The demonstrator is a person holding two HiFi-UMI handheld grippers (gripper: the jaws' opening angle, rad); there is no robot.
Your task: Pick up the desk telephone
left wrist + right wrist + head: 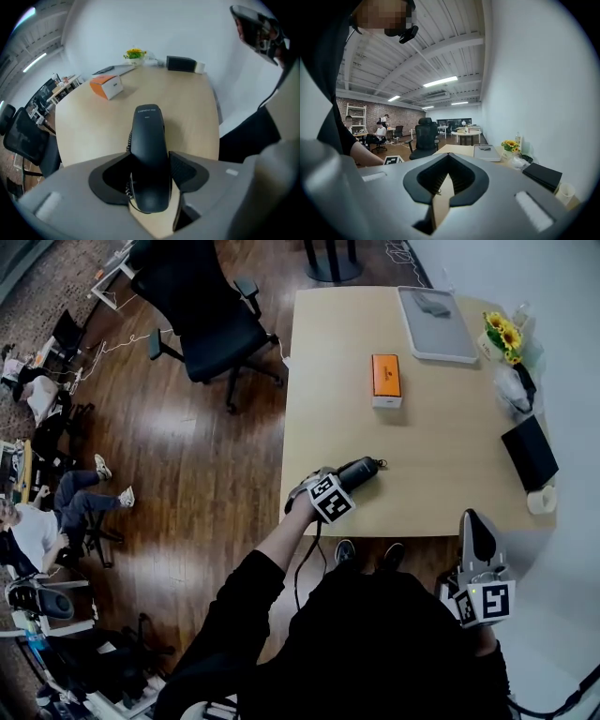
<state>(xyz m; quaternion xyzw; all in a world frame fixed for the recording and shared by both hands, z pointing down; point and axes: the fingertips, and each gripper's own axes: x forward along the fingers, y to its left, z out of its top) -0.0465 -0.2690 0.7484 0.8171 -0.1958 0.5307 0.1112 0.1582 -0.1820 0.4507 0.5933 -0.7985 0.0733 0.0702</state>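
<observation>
desk telephone on tan table, well on the near side of orange box; left gripper jaws apart, straddling its waist, not visibly squeezing; right gripper jaws together, empty; smooth rounded black plastic, rigid, probably light but slippery; best hold mid-body; coiled cord may drag

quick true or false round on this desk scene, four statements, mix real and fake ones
1. The black handset lies between the left gripper's open jaws. True.
2. The orange box sits on the floor. False: it is on the table.
3. The right gripper holds the handset. False: it is empty, apart from the handset.
4. The sunflowers stand beside the grey tray. True.
</observation>
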